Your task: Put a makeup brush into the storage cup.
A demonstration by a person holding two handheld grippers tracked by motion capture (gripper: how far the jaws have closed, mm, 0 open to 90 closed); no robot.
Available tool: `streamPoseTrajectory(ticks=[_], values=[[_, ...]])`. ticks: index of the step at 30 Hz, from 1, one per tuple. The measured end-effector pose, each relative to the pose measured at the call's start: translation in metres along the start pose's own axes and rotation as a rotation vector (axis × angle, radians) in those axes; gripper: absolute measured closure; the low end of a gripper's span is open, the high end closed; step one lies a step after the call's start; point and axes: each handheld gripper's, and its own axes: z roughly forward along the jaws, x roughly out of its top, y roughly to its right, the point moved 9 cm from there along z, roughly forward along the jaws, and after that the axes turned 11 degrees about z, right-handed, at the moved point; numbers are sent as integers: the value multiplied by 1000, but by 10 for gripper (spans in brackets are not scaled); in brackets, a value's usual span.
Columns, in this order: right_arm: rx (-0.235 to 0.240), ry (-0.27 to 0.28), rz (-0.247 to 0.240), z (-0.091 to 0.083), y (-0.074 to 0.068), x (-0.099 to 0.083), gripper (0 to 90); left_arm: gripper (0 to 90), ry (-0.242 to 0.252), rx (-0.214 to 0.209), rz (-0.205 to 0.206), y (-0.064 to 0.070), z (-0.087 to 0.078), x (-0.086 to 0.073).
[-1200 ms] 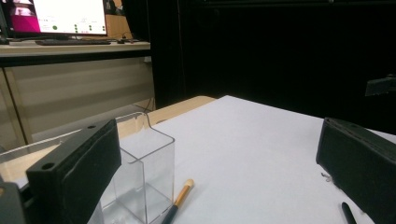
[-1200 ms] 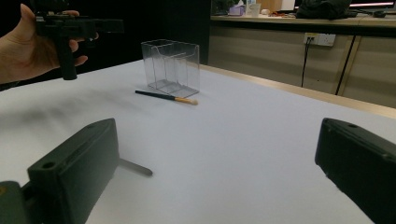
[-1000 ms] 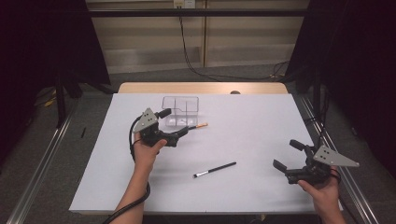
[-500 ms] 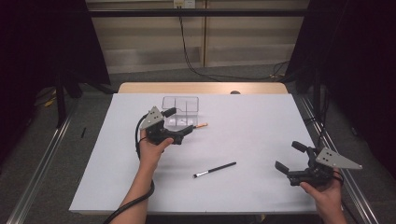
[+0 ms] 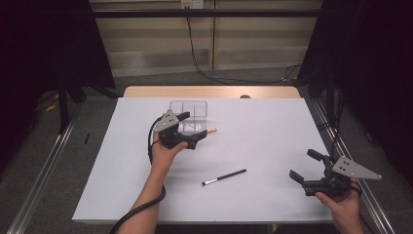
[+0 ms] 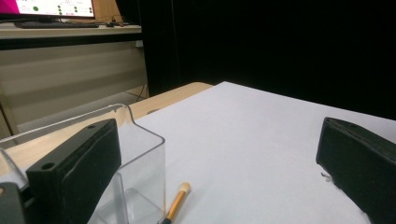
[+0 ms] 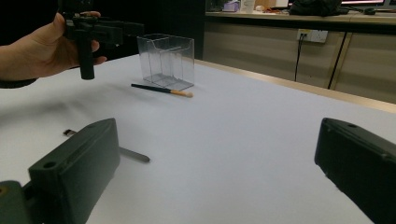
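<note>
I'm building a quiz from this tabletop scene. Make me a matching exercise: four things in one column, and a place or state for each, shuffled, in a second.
Things
1. left gripper
2. right gripper
3. black brush
4. orange-tipped brush

Places or states
A. lies alone mid-table, between the two hands
B. open, held above the clear box
C. open, low at the table's near right corner
D. lies on the table beside the clear box

Pairs: 1-B, 2-C, 3-A, 4-D
</note>
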Motion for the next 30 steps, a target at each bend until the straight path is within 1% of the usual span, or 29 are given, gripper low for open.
streamPoseTrajectory(ticks=[3, 9, 13, 17, 20, 22, 24, 25, 27, 30], values=[[1, 2, 0, 0, 1, 0, 0, 0, 3, -4, 0, 0, 2, 2], [1, -1, -1, 0, 0, 0, 0, 0, -4, 0, 7, -2, 6, 2], [0, -4, -3, 0, 0, 0, 0, 0, -13, -4, 5, -2, 8, 3], [2, -5, -1, 0, 0, 0, 0, 0, -39, -5, 2, -2, 10, 1], [1, -4, -5, 0, 0, 0, 0, 0, -61, -14, -10, -2, 10, 0], [4, -4, -4, 0, 0, 0, 0, 0, -93, -12, -14, -3, 11, -3], [4, -5, -4, 0, 0, 0, 0, 0, -106, -11, -21, -3, 12, -4], [4, -5, -4, 0, 0, 0, 0, 0, -122, -19, -24, -2, 12, -5], [4, -5, -7, 0, -1, 0, 0, 0, -144, -16, -19, -3, 12, -7], [6, -7, -6, 0, -1, 0, 0, 0, -167, -32, -14, -1, 12, -8]])
